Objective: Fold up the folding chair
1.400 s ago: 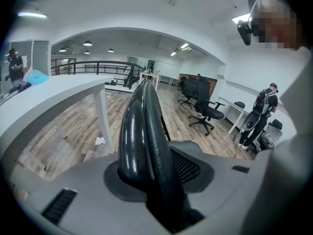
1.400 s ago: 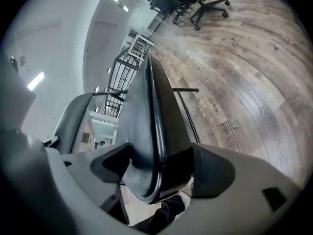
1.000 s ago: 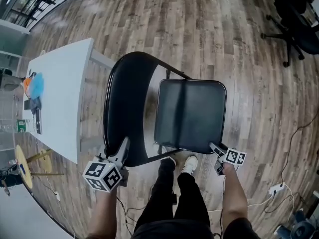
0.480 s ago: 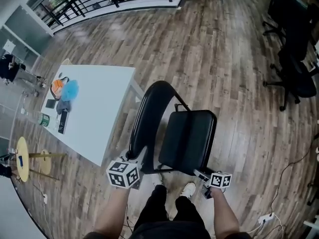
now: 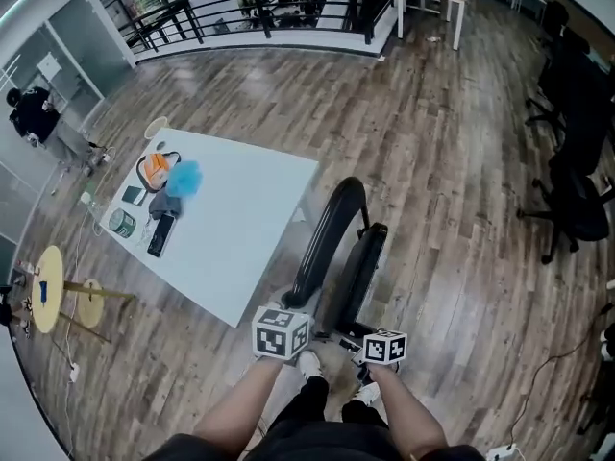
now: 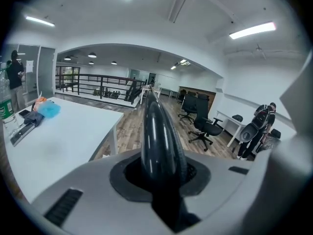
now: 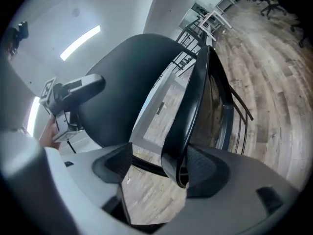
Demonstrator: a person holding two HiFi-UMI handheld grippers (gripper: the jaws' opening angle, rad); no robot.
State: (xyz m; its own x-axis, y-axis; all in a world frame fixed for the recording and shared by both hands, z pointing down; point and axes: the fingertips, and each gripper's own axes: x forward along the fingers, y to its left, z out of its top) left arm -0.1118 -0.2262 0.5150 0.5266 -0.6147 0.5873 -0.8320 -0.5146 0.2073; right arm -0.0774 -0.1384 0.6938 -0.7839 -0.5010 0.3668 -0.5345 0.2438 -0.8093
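Far to your left a person (image 5: 34, 113) stands by a glass wall. Closer in is a white table (image 5: 240, 248). On its far end lie an orange bag (image 5: 156, 171), a blue fluffy thing (image 5: 184, 177), a green cup (image 5: 122, 223) and a phone (image 5: 160, 234). Your left gripper (image 6: 160, 177) is just past the near corner of the table. It is clamped on the top edge of the chair (image 5: 332, 243) back (image 5: 325, 233), and both pads press on the shiny black rim. The chair stands on the wood floor (image 5: 432, 142), right beside the table and just in front of your shoes (image 5: 309, 363). It is almost flat now. The seat (image 5: 363, 262) is tipped up on its edge, close beside the back, and from above the two look like thin black strips side by side. Your right gripper (image 7: 161, 168) is at the front edge of the seat. Its jaws are apart. The seat edge sits between them and leans on one pad, while the other pad is clear of it and you can see floor in the gap. So this gripper is not squeezing anything. In the right gripper view you can also see the left gripper up by the back. Farther right, some black office chairs (image 5: 577, 200) stand well away from you.
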